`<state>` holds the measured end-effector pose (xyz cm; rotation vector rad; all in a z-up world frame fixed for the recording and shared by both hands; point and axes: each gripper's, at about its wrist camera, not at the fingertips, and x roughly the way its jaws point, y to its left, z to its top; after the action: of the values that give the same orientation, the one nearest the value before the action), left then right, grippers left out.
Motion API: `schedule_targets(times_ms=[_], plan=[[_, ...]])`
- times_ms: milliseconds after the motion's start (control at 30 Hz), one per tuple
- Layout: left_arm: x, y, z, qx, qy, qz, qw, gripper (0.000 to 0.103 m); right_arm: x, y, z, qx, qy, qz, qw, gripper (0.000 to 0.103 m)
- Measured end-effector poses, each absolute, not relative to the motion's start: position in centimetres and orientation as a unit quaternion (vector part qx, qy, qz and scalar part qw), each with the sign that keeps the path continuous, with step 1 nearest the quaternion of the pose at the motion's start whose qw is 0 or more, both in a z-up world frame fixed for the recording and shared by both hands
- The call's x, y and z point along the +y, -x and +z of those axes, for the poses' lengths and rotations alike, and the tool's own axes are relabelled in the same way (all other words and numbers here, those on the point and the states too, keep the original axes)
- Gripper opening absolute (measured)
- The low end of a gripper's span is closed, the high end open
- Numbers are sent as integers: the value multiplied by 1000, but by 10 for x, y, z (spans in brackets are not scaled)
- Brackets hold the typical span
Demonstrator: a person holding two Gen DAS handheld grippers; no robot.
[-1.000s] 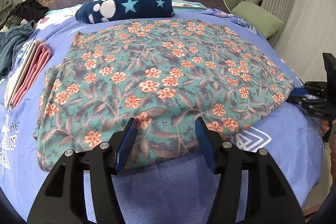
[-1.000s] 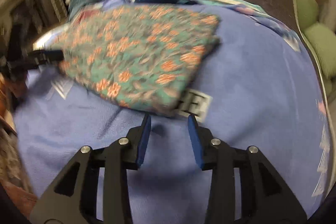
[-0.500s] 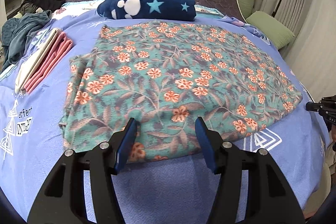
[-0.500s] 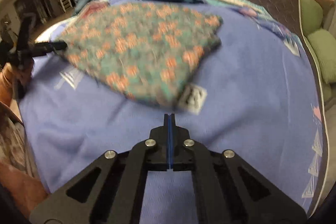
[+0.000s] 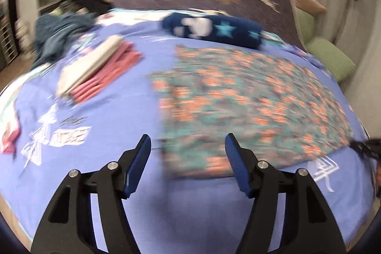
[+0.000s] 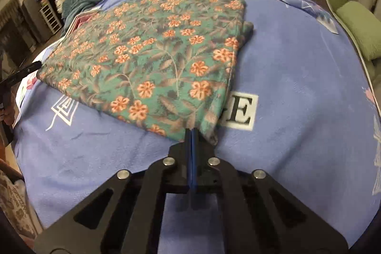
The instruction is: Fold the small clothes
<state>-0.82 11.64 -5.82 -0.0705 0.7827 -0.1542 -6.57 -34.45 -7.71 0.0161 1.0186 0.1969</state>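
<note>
Since earlier frame: right claw [image 6: 192, 135], fully closed, pinching cloth [image 6: 152, 58] corner at lower centre; left claw [image 5: 188, 151] wide open, empty. Risk: thin pinch slipping when lifted.

Black tool [image 5: 188, 146], blue pads [image 5: 139, 164], silver screws.

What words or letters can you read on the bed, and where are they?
"E": black letter in a white box printed on the blue bedspread, beside the corner of the floral cloth, which hides the start of the word.
White box of lettering on the bedspread in the left wrist view: too blurred to read.
No other text is readable.
</note>
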Motion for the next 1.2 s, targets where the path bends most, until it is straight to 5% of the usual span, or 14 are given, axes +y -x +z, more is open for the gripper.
schedule_targets(times_ms=[133, 200, 333, 533, 600, 833, 900, 1200], plan=[[160, 3, -67, 391, 87, -56, 915, 63, -321, 73, -53, 472, 10, 43, 880, 22], [170, 2, -68, 388, 107, -74, 913, 57, -291, 77, -36, 441, 53, 42, 895, 44], [172, -4, -72, 389, 134, -127, 902, 38, -220, 76, -15, 400, 105, 108, 904, 56], [175, -25, -83, 403, 165, -193, 879, 36, -110, 62, -28, 390, 177, 201, 881, 58], [181, -44, -87, 410, 185, -204, 870, 46, -80, 62, -34, 392, 195, 228, 870, 58], [188, -133, -111, 434, 270, -255, 821, 51, -27, 57, -45, 396, 220, 251, 855, 64], [185, -157, -114, 434, 286, -273, 809, 2, -21, 54, -47, 401, 221, 249, 854, 65], [210, -159, -95, 377, 256, -235, 858, 3, -20, 35, -55, 421, 195, 226, 857, 67]])
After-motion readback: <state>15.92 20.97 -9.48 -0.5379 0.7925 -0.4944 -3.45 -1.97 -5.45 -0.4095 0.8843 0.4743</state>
